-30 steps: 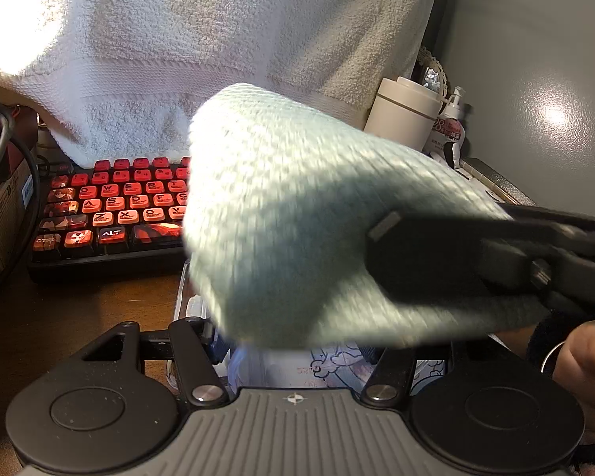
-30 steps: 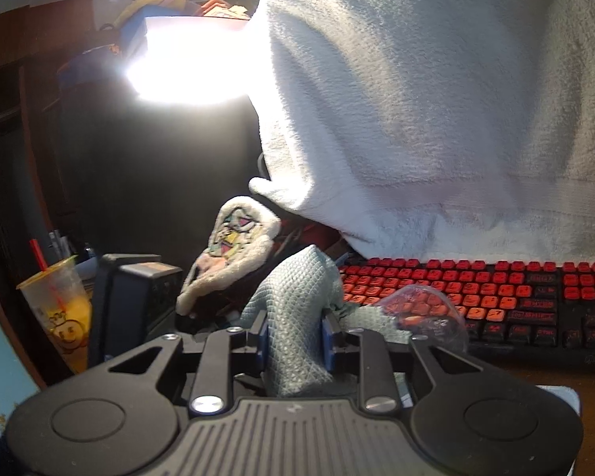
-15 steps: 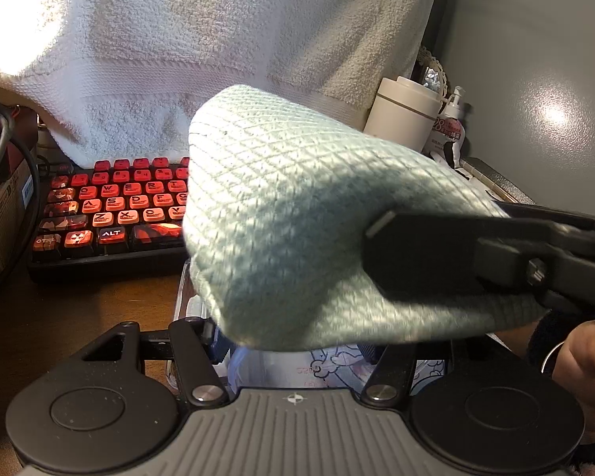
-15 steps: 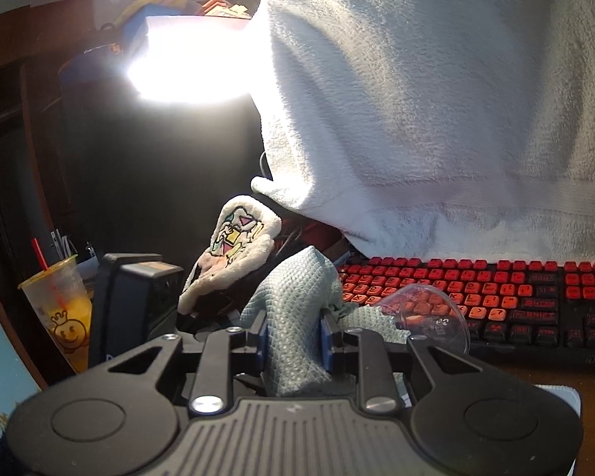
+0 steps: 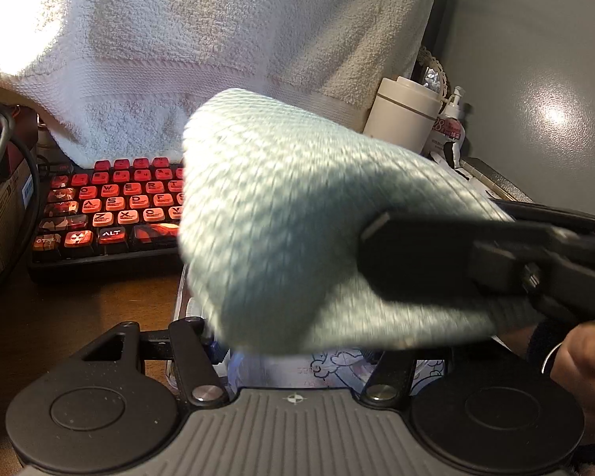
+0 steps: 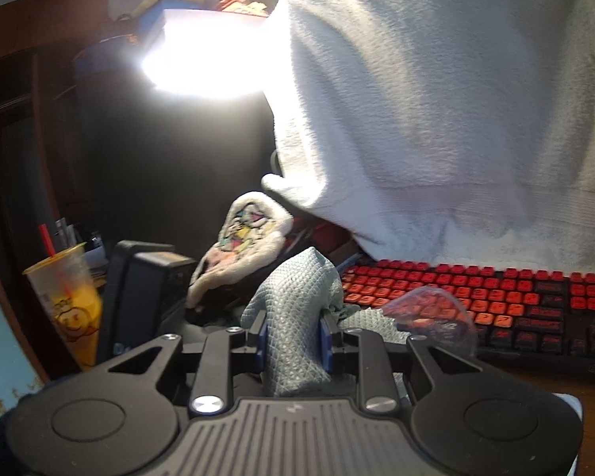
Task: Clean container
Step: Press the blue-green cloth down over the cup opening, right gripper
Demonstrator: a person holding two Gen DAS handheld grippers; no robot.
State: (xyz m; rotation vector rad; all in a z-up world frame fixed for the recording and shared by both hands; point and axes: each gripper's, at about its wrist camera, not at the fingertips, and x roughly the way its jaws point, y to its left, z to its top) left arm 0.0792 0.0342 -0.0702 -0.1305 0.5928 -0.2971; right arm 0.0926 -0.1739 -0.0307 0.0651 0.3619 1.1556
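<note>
both fingers of the right gripper (image 6: pixel 293 333) pinch a pale green waffle-weave cloth (image 6: pixel 293 317) between their blue pads in the right wrist view — the cloth stands up in a peak above them and spills to the right, where the rim of a clear plastic container (image 6: pixel 436 313) shows beside it, in front of a keyboard (image 6: pixel 535 301) with red keys. a white towel (image 6: pixel 436 99) hangs above the keyboard, a yellow drink cup (image 6: pixel 69 305) with a red straw stands at the left, and a fluffy patterned slipper-like thing (image 6: pixel 246 242) lies behind the cloth. in the left wrist view the same cloth (image 5: pixel 281 230) fills the middle, blurred, with the black fingers (image 5: pixel 436 258) of the right gripper closed on it from the right and a hand (image 5: pixel 583 353) at the edge. below the cloth the left gripper (image 5: pixel 293 353) has its fingers spread around the clear container (image 5: pixel 337 369) — they look set against its sides, though the cloth hides the tips, so i cannot tell whether they truly grip. a cream tumbler (image 5: pixel 404 119) stands behind on the right.
</note>
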